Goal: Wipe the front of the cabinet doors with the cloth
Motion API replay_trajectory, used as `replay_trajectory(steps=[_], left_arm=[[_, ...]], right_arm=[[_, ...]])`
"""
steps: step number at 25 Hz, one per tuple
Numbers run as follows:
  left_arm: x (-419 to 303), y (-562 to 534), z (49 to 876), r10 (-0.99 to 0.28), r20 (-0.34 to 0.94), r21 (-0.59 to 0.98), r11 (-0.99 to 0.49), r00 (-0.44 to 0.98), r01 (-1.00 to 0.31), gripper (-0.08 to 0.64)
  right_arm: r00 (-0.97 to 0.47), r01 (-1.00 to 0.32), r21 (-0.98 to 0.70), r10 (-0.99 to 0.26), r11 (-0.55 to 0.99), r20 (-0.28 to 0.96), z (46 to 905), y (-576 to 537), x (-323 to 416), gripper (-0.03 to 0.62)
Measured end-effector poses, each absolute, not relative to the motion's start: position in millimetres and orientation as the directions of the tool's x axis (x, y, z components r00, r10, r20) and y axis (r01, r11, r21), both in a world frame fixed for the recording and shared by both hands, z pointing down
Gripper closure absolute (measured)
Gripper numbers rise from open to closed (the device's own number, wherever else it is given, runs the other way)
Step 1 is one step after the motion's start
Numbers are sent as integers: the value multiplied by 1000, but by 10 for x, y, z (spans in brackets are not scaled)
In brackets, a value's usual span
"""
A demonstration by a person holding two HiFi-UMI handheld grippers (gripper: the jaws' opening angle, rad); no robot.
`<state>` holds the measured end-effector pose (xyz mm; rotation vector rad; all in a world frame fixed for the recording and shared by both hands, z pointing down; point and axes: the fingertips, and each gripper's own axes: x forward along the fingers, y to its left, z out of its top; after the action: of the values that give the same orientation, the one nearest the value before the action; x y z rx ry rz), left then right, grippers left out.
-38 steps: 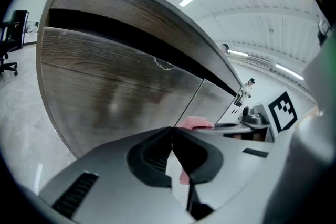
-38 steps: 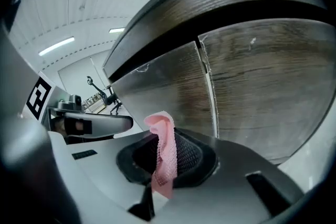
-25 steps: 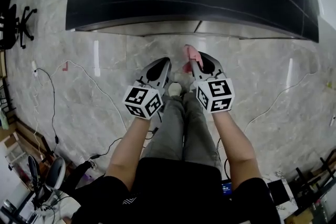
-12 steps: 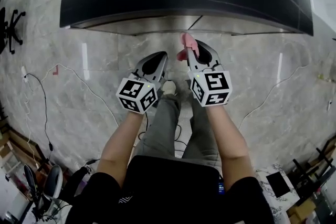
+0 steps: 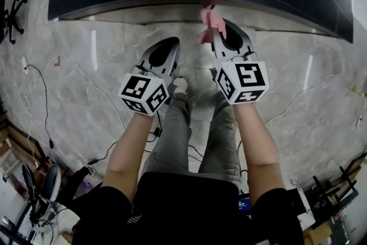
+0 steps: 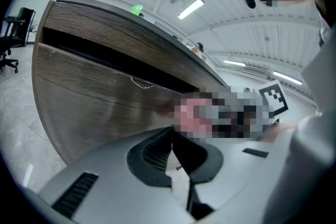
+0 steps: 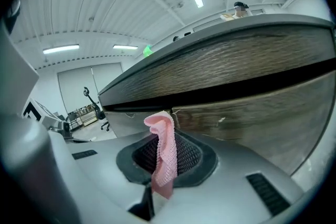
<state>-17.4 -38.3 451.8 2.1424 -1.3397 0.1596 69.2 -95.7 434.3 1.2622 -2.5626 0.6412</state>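
Step in hand: approach. By my reading, wiping has not yet begun.

Left gripper (image 5: 170, 43): on your side of the cabinet (image 5: 143, 13), well short of its front. Its fingers are clenched together with nothing between them; the left gripper view shows only a thin seam where they meet.

Right gripper (image 5: 225, 27): nearer the cabinet than the left one, just in front of it. Its fingers are grasping the cloth (image 5: 208, 23). In the right gripper view the pink cloth stands up out of the fingertips as one narrow folded strip.

Cloth against cabinet: the free end lies at the cabinet's front, about where the joint (image 7: 173, 113) between two doors (image 7: 252, 134) runs. Neither view settles whether it is touching. Log it as at the front, contact unconfirmed.

Cabinet: curved wood-grain front, with a dark gap along it below the overhanging top (image 7: 220, 44).

Next move (judgement):
- Bring your right gripper forward until the cloth presses on a door.
- Only a small strip is exposed, so angle the gripper so that cloth, not fingertips, meets the wood.
- Then sweep sideways, following the cabinet's curve to hold pressure.
- Expect several passes per door.
- Your left gripper has no job here; hold it back from the cabinet, clear of the sweep.
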Motion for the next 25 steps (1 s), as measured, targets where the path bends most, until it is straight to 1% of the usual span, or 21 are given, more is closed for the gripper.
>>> replay_trajectory(steps=[6,12,20,25], left_arm=[[116,-438,4483,-802,395,433,-269,449,-860,551],[646,-568,4454,-803,371,442,-289,467,-849,551],[1356,-634,4497,-762,363,453,-358,536,-816,551],[1780,-674,4559,-738,366,460,-386,567,-799,551]], right_arm=[[-623,-782,-296,-685,548,377,4310,-1052,1065,545],[-604,-797,-292,-702,528,378,4330,-1134,1635,545],[-541,-840,-291,-745,458,389,4377,-1158,2418,545],[-470,-879,-297,-788,374,398,4446,-1237,3023,545]])
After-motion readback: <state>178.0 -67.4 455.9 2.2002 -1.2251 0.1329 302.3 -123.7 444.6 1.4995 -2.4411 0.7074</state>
